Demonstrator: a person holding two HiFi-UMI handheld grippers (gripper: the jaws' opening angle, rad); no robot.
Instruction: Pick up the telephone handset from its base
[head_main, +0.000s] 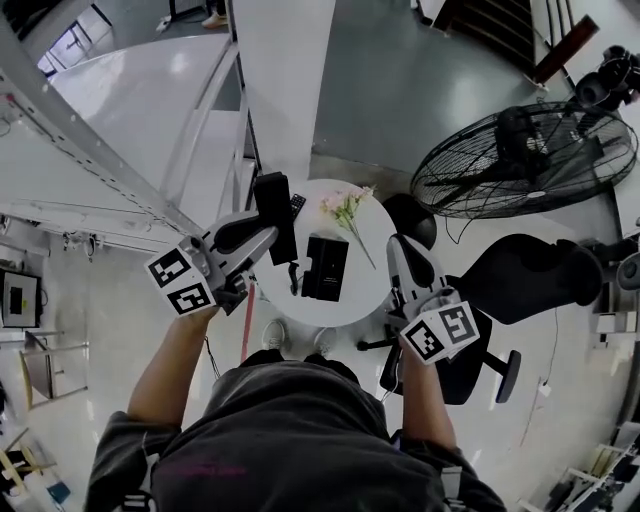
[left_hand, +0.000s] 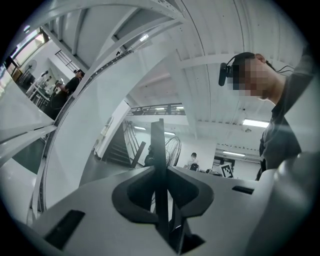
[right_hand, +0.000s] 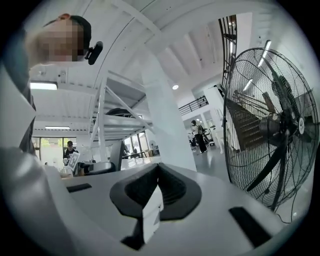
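The black telephone base (head_main: 325, 268) lies in the middle of a small round white table (head_main: 365, 290). The black handset (head_main: 275, 213) is up off the base, over the table's left side, with my left gripper (head_main: 267, 233) shut on it. A coiled cord (head_main: 293, 276) hangs from it toward the base. In the left gripper view the handset (left_hand: 160, 165) shows as a dark upright slab between the jaws. My right gripper (head_main: 398, 246) hovers at the table's right edge. Its jaws (right_hand: 152, 210) are together with nothing held.
Flowers (head_main: 347, 211) and a small black remote (head_main: 297, 204) lie at the table's far side. A black office chair (head_main: 520, 285) stands to the right, and a large floor fan (head_main: 525, 160) behind it. A white steel frame (head_main: 130, 170) runs along the left.
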